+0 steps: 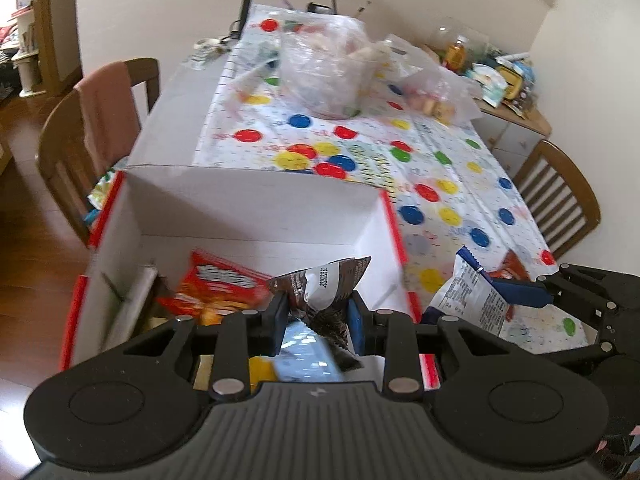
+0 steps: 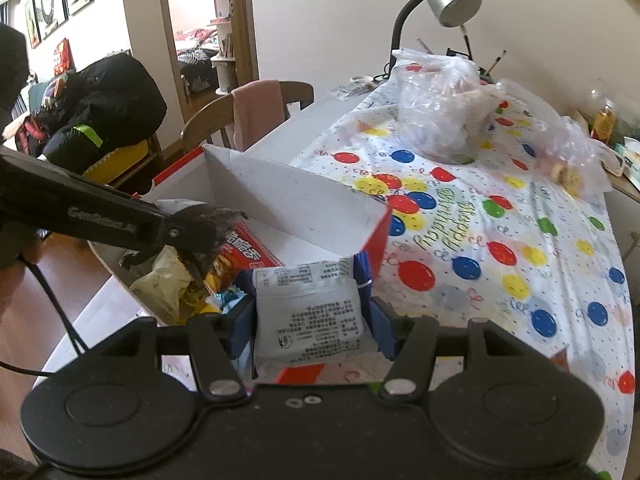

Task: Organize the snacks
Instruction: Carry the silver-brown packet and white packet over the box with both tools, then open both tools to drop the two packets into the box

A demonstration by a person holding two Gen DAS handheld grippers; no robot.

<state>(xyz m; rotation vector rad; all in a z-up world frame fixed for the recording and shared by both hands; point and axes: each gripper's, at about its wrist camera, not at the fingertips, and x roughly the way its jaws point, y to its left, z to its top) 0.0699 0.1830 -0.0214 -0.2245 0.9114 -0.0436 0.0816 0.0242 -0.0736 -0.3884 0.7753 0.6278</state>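
Here, label by label:

Left gripper (image 1: 318, 316): jaws narrow, pinched on a dark brown snack packet (image 1: 324, 288) at lower centre of the left wrist view; it hangs over the open box.

Right gripper (image 2: 312, 330): blue pads closed on a white packet with blue edge (image 2: 310, 308), lower centre of the right wrist view, just beside the box's near right corner.

Box (image 1: 256, 208): white cardboard with red outside, open top, filling the lower left half of the left view; it stands on the balloon-print tablecloth (image 1: 440, 184).

Already inside: a red-orange snack bag (image 1: 216, 288) and other wrappers, yellow and light blue, below the left fingers.

Handling, dark packet: likely light, crinkly foil, slippery and easily crushed; held at its gathered middle, which looks secure enough.

Handling, white packet: soft, puffy, light; the pads squeeze its body from both sides. A hold nearer the crimped seam would spare the contents.

Step in hand: probably both packets headed into the box; neither is released yet.

Elsewhere: clear plastic bags (image 2: 440, 112) of food sit at upper centre, well apart.
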